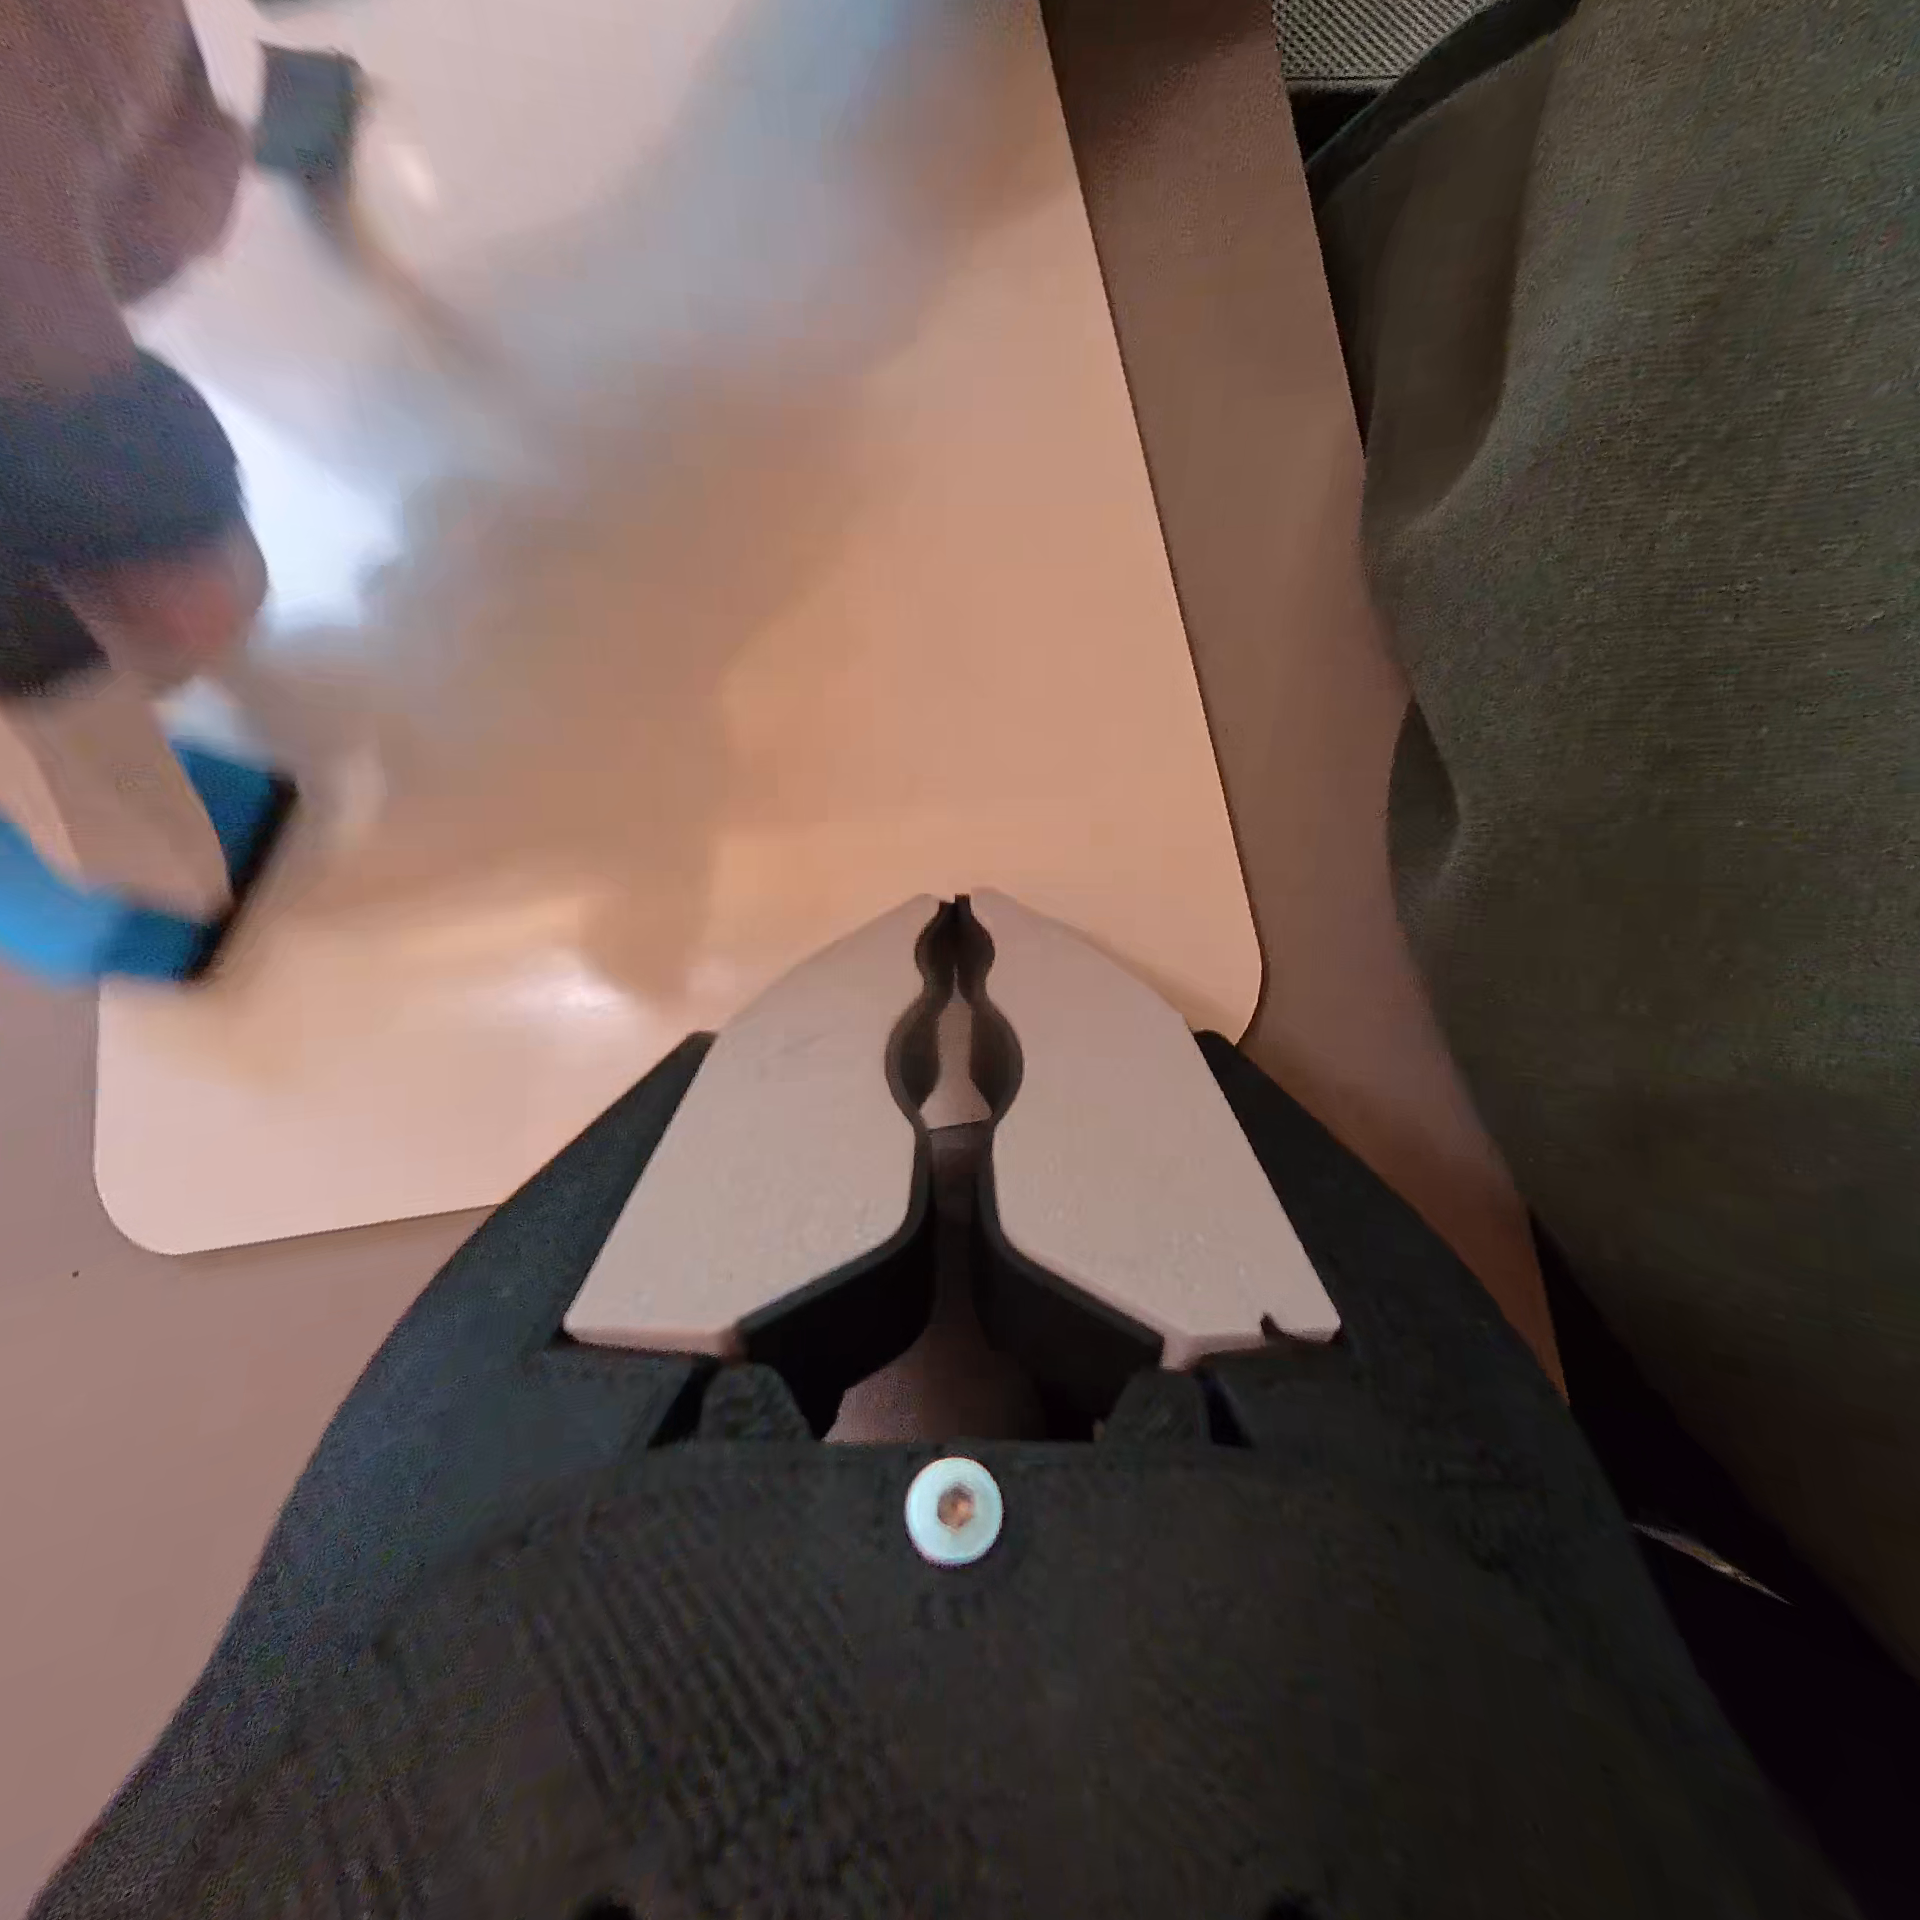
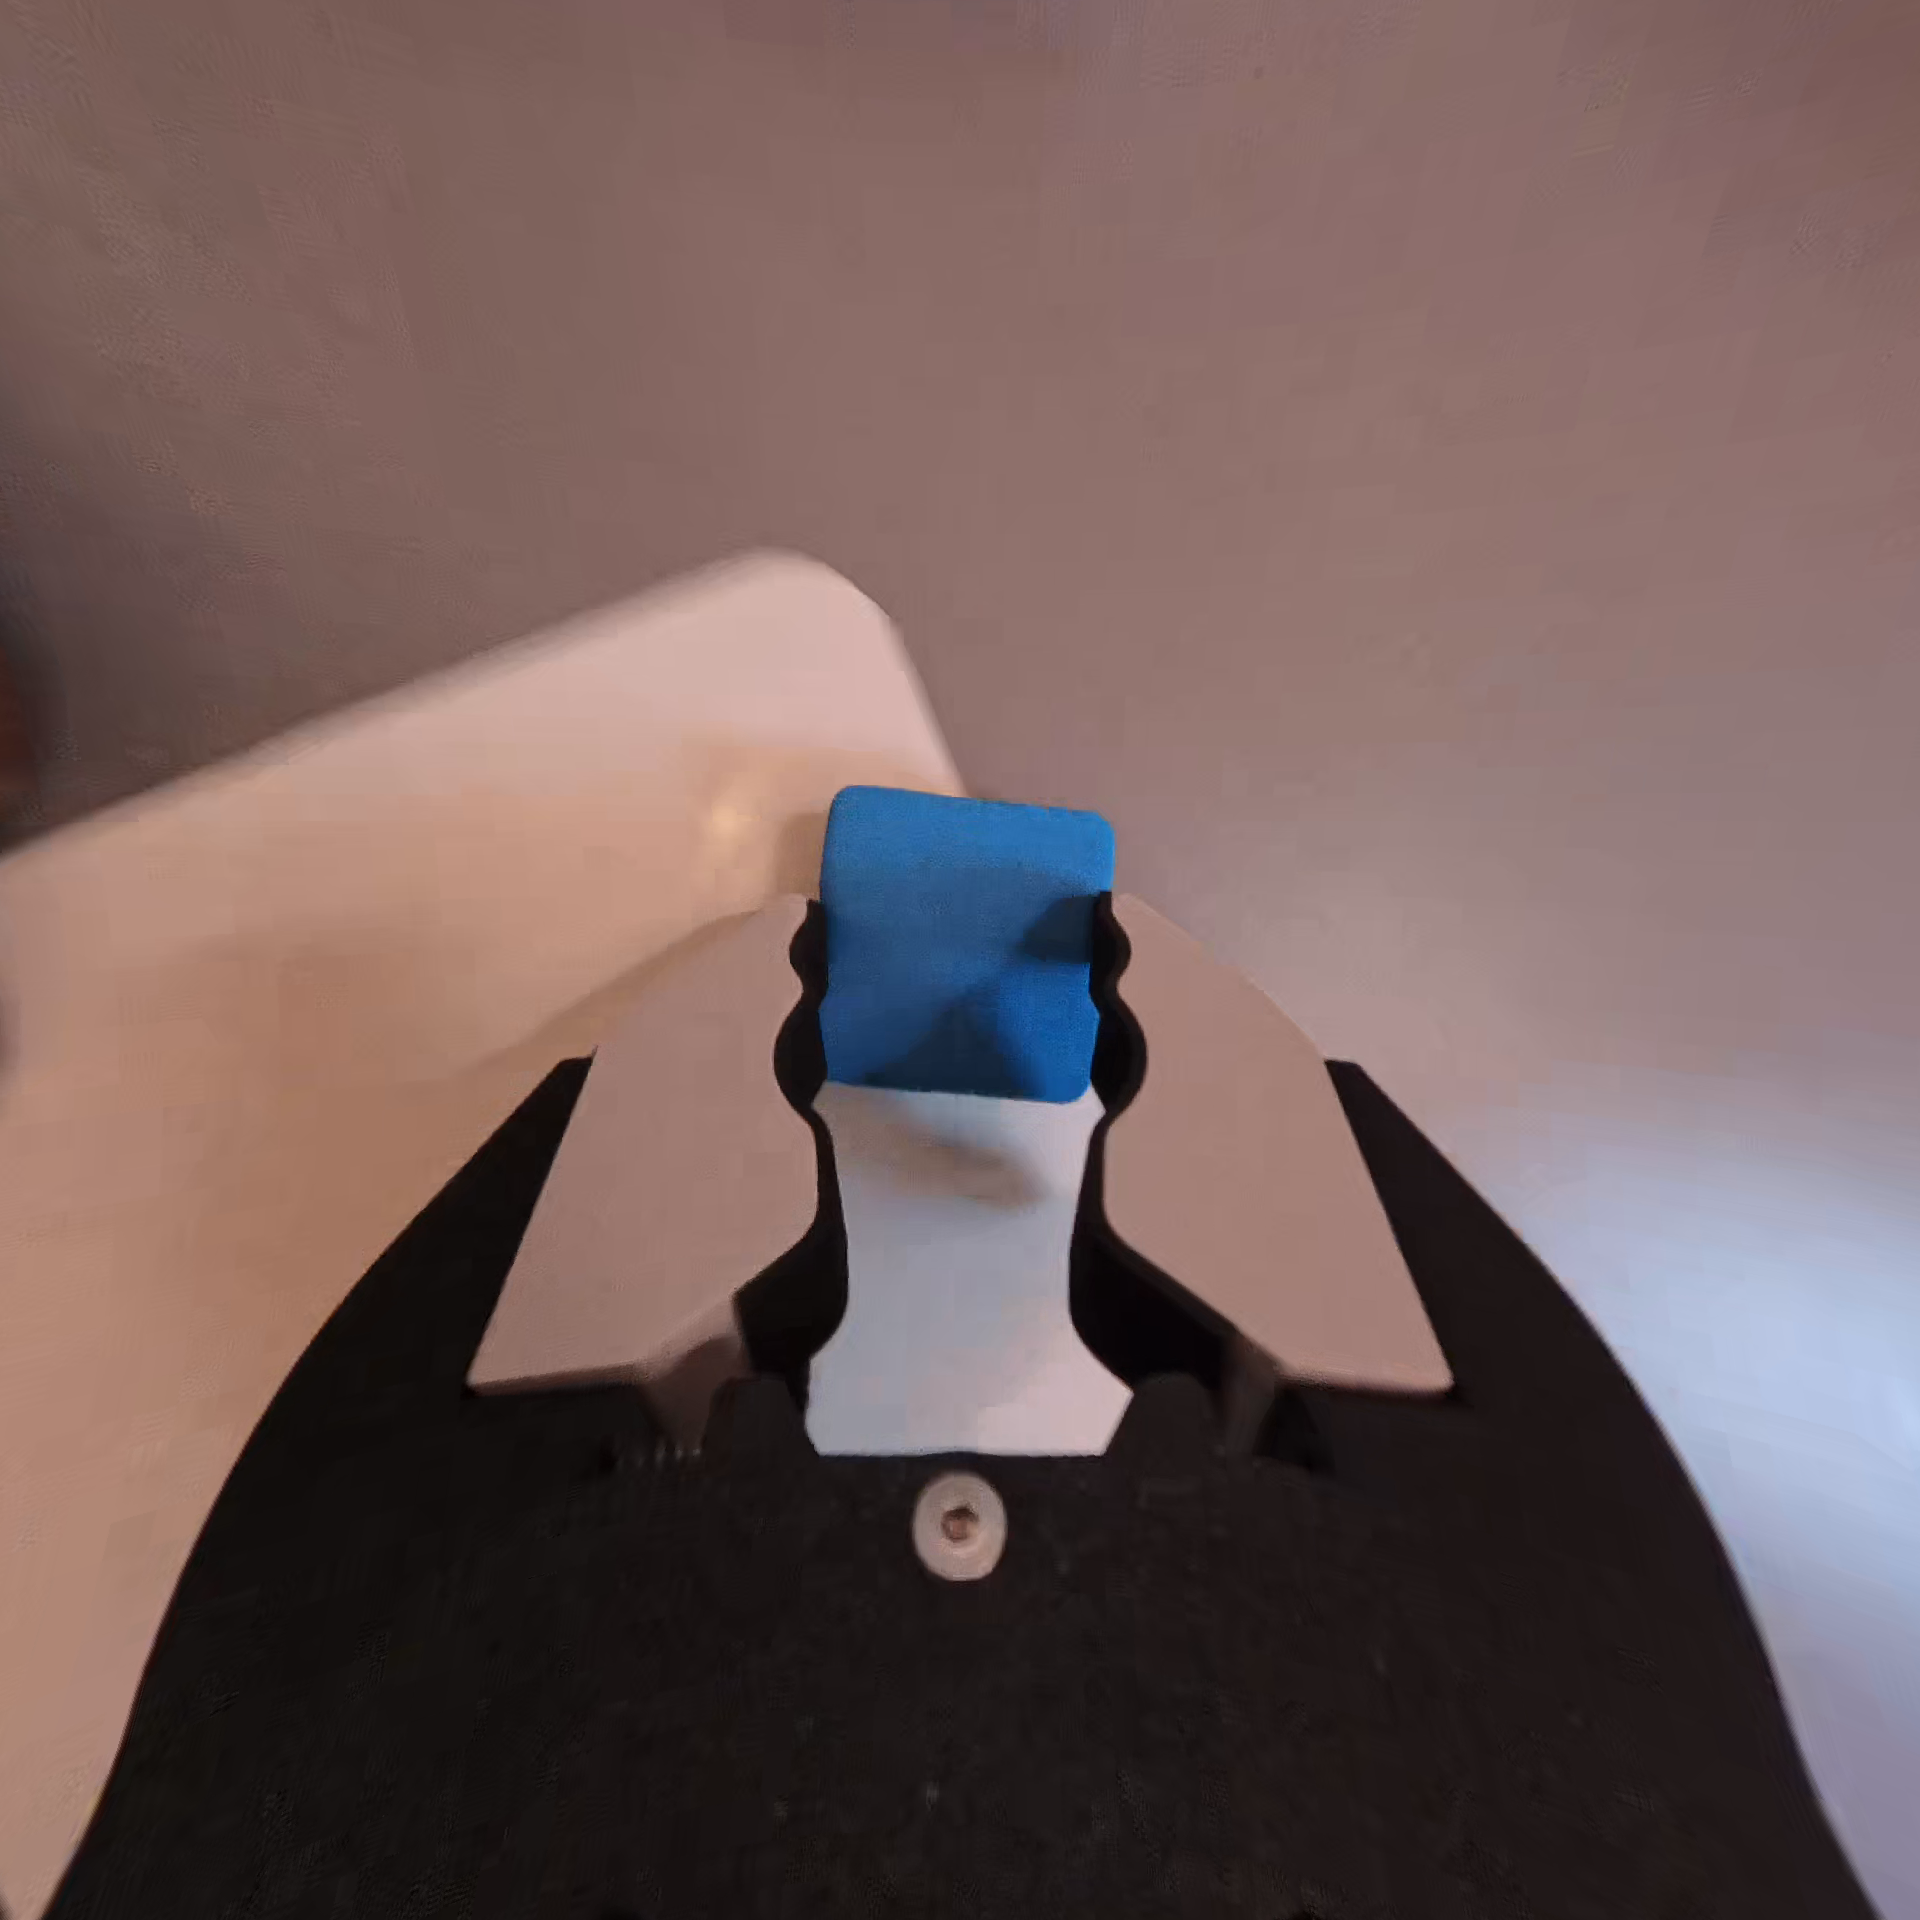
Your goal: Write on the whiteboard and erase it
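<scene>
The right gripper [image 2: 961,966] clamped a blue eraser [image 2: 961,935] over the whiteboard [image 2: 364,935]; flat, even pressure would wipe best. The left gripper [image 1: 958,914] stayed out of it, jaws closed on nothing.

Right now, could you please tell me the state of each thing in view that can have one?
Left gripper: jaws shut, nothing between them, over the near corner of the whiteboard.
Right gripper: jaws closed on the blue eraser, both sides pressing it.
Blue eraser: held, its end sticking out past the fingertips.
Whiteboard: lying flat on the table; no writing can be made out, though much of it is blurred.
</scene>
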`<state>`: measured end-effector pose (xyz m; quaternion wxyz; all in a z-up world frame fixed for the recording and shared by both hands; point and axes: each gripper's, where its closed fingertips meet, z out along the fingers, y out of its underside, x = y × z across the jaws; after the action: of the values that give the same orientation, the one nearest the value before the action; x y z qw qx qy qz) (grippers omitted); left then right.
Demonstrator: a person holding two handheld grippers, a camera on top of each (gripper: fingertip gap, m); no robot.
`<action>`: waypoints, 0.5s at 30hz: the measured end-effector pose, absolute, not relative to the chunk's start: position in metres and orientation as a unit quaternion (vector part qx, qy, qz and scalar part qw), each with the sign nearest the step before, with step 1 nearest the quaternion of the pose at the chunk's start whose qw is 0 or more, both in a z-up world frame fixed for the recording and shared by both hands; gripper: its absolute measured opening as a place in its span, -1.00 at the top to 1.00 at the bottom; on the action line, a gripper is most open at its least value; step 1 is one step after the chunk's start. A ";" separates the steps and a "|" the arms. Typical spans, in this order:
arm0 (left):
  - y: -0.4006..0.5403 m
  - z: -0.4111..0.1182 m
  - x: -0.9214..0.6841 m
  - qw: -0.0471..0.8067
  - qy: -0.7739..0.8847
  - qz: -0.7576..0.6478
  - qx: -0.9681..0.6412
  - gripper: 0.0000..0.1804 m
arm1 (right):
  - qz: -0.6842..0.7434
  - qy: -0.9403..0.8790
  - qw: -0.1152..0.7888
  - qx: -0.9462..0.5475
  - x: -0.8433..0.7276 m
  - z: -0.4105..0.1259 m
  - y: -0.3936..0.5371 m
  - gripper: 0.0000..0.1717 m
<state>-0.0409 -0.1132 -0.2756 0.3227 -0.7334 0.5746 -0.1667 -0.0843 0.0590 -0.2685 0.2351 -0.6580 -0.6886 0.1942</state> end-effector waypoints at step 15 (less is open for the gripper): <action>-0.090 -0.258 -0.035 0.365 0.518 -0.225 -0.740 1.00 | 0.194 -0.601 0.362 -0.686 0.074 -0.250 0.101 0.42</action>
<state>-0.0353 -0.0900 -0.2580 0.3648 -0.7403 0.5181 -0.2245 0.0739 0.1007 -0.2496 0.3618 -0.6859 -0.6007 0.1944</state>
